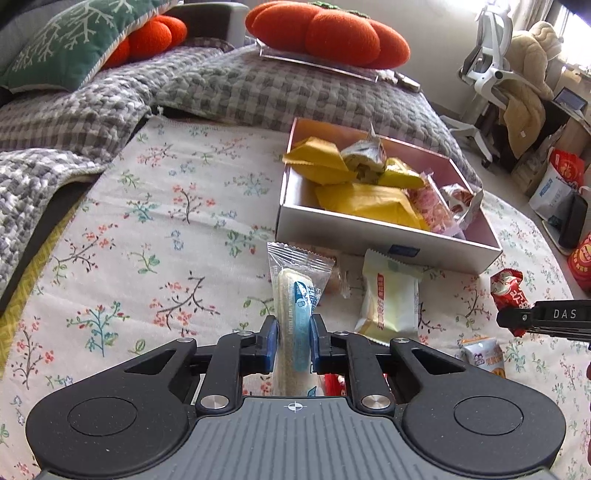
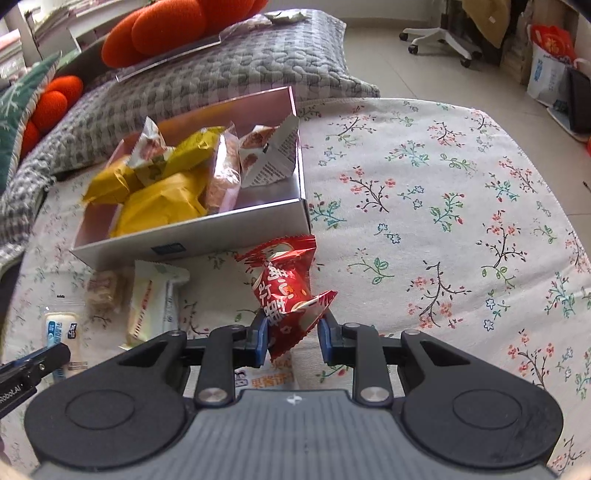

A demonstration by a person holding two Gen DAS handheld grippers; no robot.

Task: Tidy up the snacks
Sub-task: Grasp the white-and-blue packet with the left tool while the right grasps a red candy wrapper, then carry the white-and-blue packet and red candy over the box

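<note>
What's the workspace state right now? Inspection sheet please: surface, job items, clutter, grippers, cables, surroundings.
Surface: floral tablecloth, lightly wrinkled.
Job's things: open box part filled with yellow and pink packets; cream packet and small clear-wrapped snack lie in front of it; orange-print packet near the right gripper.
Clutter: nothing seen.
Grippers: left gripper shut on blue-label wafer pack; right gripper around red candy packet, left pad touching, right pad apart.
Cables: nothing seen.
Surroundings: grey checked blanket, orange pumpkin cushions, office chair, bags on floor.
</note>
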